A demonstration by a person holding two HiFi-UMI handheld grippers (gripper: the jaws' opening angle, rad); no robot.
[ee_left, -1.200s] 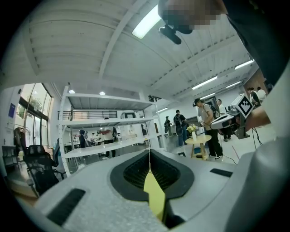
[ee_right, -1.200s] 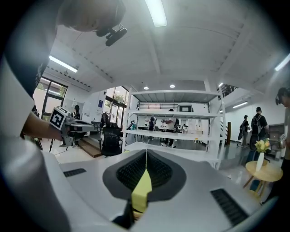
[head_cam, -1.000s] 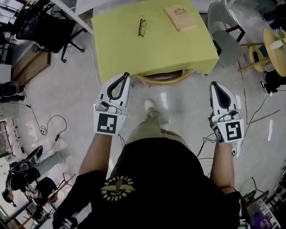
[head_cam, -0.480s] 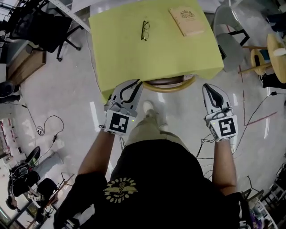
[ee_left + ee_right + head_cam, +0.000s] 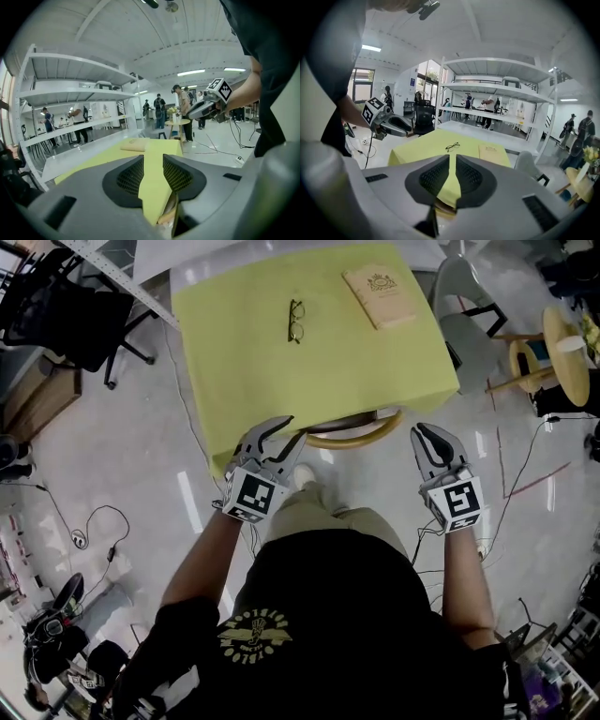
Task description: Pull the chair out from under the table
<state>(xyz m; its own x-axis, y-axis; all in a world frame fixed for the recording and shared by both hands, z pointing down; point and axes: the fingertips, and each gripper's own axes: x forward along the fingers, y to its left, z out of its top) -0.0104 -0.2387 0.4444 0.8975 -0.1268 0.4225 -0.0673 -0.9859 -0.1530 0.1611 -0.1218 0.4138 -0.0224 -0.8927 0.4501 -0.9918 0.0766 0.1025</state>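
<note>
The chair (image 5: 354, 431) is tucked under the table (image 5: 244, 381), with only its curved wooden back showing at the near edge. The left gripper (image 5: 287, 427) hangs by that back's left end, its jaws just opened to a narrow gap and gripping nothing. The right gripper (image 5: 425, 434), jaws closed and empty, is just off the back's right end.

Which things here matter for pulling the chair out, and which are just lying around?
For the job: wooden chair, tucked under the yellow-covered table.
Lying about: glasses and book on that table; grey chair; round side table.
</note>
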